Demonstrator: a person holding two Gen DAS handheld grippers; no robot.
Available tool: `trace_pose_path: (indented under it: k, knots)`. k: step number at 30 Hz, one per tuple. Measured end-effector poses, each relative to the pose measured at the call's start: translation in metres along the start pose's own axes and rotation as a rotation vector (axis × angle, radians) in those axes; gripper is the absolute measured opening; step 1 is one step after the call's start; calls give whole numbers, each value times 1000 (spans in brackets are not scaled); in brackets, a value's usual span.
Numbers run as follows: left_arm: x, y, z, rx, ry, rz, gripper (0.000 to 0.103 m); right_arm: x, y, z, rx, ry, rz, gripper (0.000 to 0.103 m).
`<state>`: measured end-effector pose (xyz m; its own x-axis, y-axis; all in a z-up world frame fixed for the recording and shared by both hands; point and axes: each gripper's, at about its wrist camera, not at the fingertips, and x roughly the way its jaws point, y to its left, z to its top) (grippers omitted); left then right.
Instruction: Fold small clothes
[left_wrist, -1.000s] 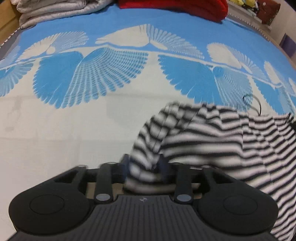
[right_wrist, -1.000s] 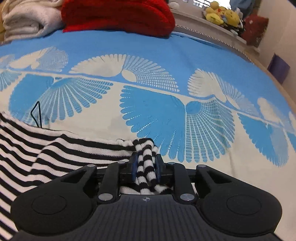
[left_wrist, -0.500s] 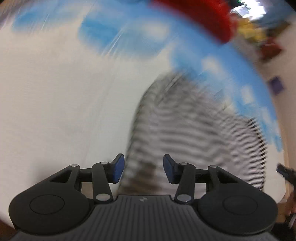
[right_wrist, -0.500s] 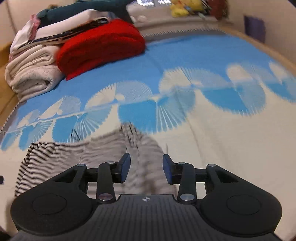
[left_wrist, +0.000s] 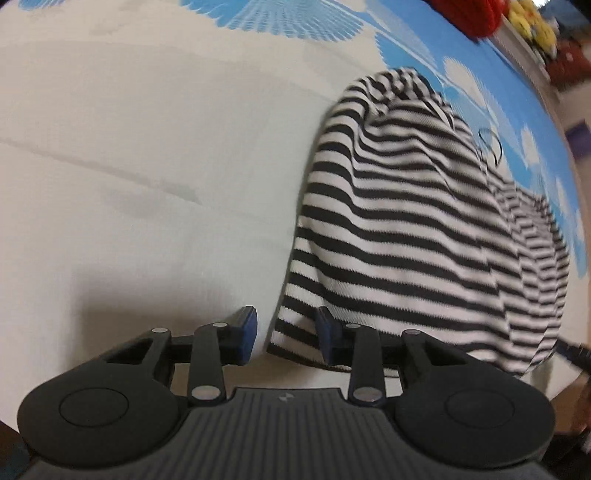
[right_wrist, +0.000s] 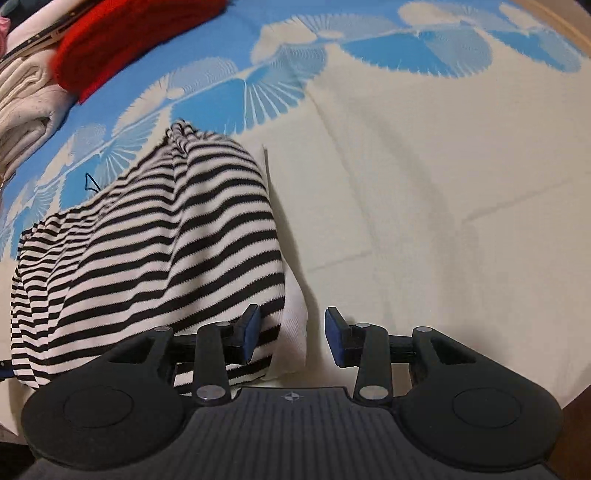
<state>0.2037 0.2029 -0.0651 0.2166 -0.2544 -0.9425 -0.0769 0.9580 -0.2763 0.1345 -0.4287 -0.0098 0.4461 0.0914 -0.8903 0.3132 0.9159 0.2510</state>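
Down on the bed, the black-and-white striped top (left_wrist: 413, 229) lies rumpled on the blue-and-cream fan-patterned bedspread (left_wrist: 147, 155), with no readable writing anywhere. Left gripper (left_wrist: 286, 334) has its blue-padded fingers (left_wrist: 248, 328) apart and closing, the garment's corner between them, ungripped. Right gripper (right_wrist: 291, 338) hovers with fingers (right_wrist: 334, 341) parted over the top's white edge, clamping nothing.

Both wrist views look steeply down, close; both show the striped garment (left_wrist: 413, 229).
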Motion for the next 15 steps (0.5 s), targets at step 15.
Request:
trace_pose_path:
  k: [15]
  knots:
    - [-10, 0, -22, 118, 36, 105, 0, -7, -16, -2, 54, 16, -11, 2]
